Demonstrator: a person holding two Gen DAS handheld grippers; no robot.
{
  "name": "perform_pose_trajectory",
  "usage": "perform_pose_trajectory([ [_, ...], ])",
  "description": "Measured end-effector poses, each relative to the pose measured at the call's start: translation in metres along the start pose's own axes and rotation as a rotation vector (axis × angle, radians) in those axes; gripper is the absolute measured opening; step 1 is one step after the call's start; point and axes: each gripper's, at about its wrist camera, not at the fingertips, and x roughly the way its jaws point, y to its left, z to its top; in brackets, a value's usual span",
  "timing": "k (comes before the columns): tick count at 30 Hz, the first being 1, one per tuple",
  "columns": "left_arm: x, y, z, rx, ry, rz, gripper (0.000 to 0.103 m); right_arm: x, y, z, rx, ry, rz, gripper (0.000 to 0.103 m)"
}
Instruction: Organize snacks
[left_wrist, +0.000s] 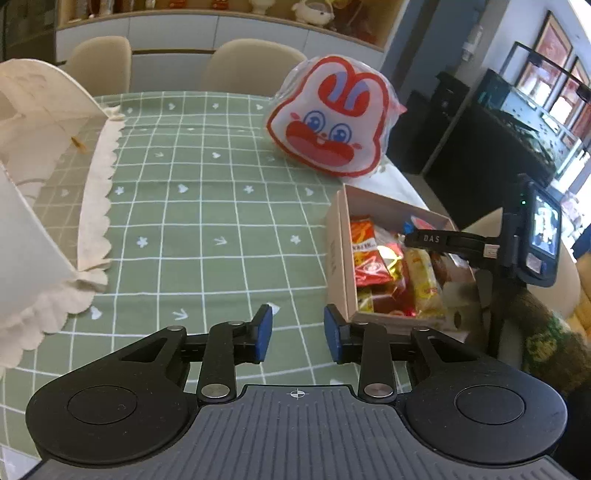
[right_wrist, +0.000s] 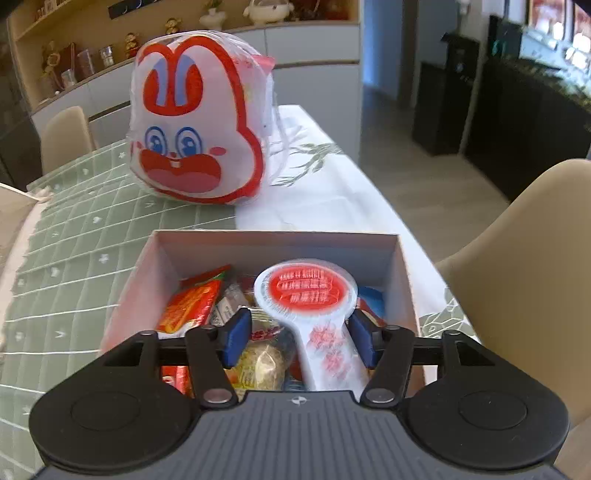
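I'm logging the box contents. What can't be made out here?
- Snacks low in the pale cardboard box: right wrist view, hidden under the white red-lidded jelly cup and the right tongs.
- Box's right side: left wrist view, blocked by the other tool.
- Wrapper print: blurred.

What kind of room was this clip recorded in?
Most likely a home dining area. A table under a green checked tablecloth has beige dining chairs around it, a sideboard shelf of ornaments stands behind, and a fish tank sits off to the side.
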Motion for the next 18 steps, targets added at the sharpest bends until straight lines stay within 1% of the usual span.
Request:
perform_pose_trajectory([
  [2, -0.004, 0.003, -0.001, 0.019, 0.002, -0.013, 0.034, -0.008, -0.005, -0.001, 0.04, -0.003, 0.033, 0.064],
  [3, -0.004, 0.003, 0.0, 0.03, 0.004, -0.02, 0.034, -0.015, -0.009, -0.001, 0.064, -0.014, 0.062, 0.07],
  [4, -0.004, 0.004, 0.0, 0.043, 0.006, -0.029, 0.034, -0.024, -0.012, -0.001, 0.08, -0.032, 0.085, 0.072],
  [6, -0.006, 0.004, -0.001, 0.072, 0.009, -0.053, 0.034, -0.047, -0.012, -0.001, 0.085, -0.082, 0.101, 0.075],
  [10, -0.011, 0.003, -0.005, 0.151, -0.001, -0.102, 0.033, -0.102, -0.006, -0.008, 0.056, -0.172, 0.07, 0.076],
  [12, -0.016, 0.003, -0.008, 0.192, -0.02, -0.127, 0.032, -0.134, -0.004, -0.017, 0.08, -0.178, 0.037, 0.077],
  [14, -0.023, 0.003, -0.014, 0.238, -0.043, -0.157, 0.028, -0.164, -0.002, -0.031, 0.108, -0.187, 0.026, 0.078],
  [15, -0.027, 0.002, -0.018, 0.256, -0.052, -0.174, 0.024, -0.178, 0.0, -0.04, 0.123, -0.186, 0.022, 0.081],
  [16, -0.031, 0.002, -0.023, 0.272, -0.06, -0.194, 0.021, -0.189, 0.003, -0.05, 0.136, -0.181, 0.02, 0.083],
  [18, -0.039, 0.0, -0.032, 0.299, -0.065, -0.233, 0.018, -0.205, 0.012, -0.071, 0.164, -0.149, 0.014, 0.083],
])
